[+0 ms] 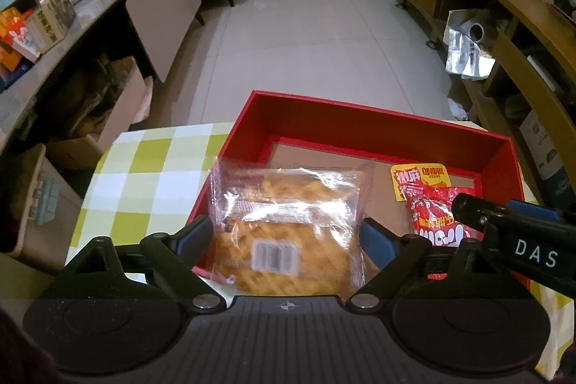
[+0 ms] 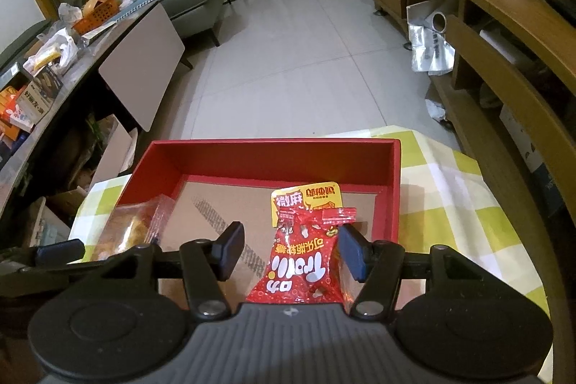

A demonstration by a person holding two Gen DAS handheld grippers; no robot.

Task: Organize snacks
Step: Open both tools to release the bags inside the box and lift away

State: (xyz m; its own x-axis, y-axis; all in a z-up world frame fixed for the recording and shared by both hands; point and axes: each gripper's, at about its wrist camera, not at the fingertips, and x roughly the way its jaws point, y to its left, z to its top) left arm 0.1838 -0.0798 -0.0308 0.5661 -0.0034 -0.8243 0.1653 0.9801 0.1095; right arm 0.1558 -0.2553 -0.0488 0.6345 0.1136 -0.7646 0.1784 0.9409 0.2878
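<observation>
The left tool [image 1: 286,238] is gaping wide around a clear snack bag [image 1: 288,222]; the right tool [image 2: 289,251] is spreading open beside a red packet [image 2: 304,261]. Both snacks are lying in the red box [image 2: 273,153] on the checkered tabletop [image 1: 144,175].

Left gripper [image 1: 286,240] spread wide around a clear bag of orange snacks [image 1: 288,225], red box [image 1: 378,128] at twelve o'clock, red packet [image 1: 435,218] at two o'clock, checked cloth [image 1: 151,175] at ten
</observation>
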